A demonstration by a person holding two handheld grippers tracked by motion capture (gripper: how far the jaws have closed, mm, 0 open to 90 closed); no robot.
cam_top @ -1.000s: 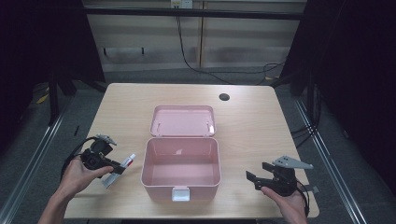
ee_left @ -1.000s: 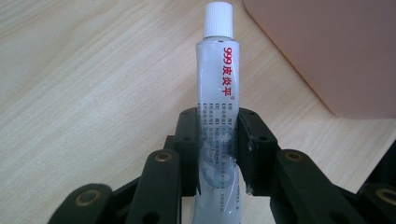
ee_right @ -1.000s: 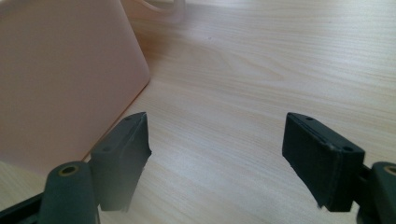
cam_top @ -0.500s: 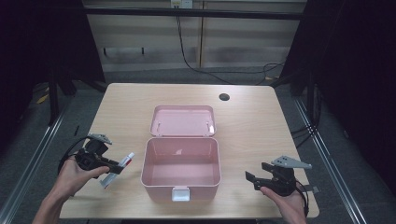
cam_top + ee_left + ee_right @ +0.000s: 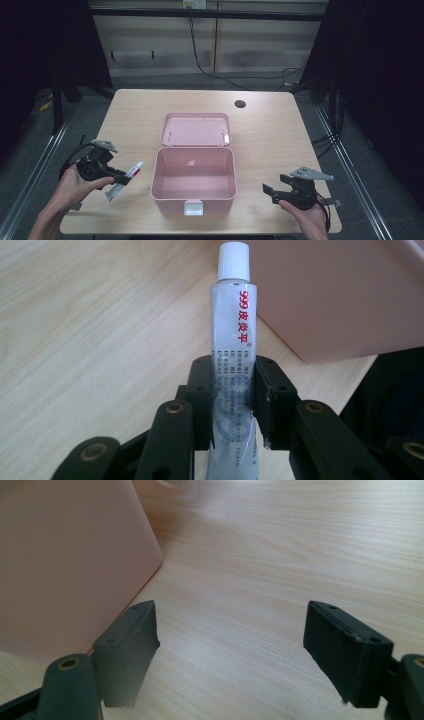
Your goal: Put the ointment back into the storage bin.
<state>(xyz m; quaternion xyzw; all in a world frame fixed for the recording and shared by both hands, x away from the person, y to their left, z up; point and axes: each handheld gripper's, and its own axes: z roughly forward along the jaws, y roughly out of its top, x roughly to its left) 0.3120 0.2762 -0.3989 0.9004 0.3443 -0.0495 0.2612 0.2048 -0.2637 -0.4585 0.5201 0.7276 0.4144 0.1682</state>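
Tube (image 5: 234, 340): grey ointment tube, white cap, red print, pinched around its lower half and held off the table (image 5: 280, 125), just left of the pink box (image 5: 193, 181)
Left gripper (image 5: 122, 178): clamped tight on the tube, cap pointing away toward the box wall
Right gripper (image 5: 267, 190): jaws spread wide, nothing in between, hovering low over the wood right of the box
Pink box: sits mid-table, lid (image 5: 196, 129) flipped back flat behind it, latch facing the person
Hole in table (image 5: 240, 104): far right corner, well apart from everything

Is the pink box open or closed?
Open. The pink box has its lid flipped back flat on the table, and its inside looks empty.
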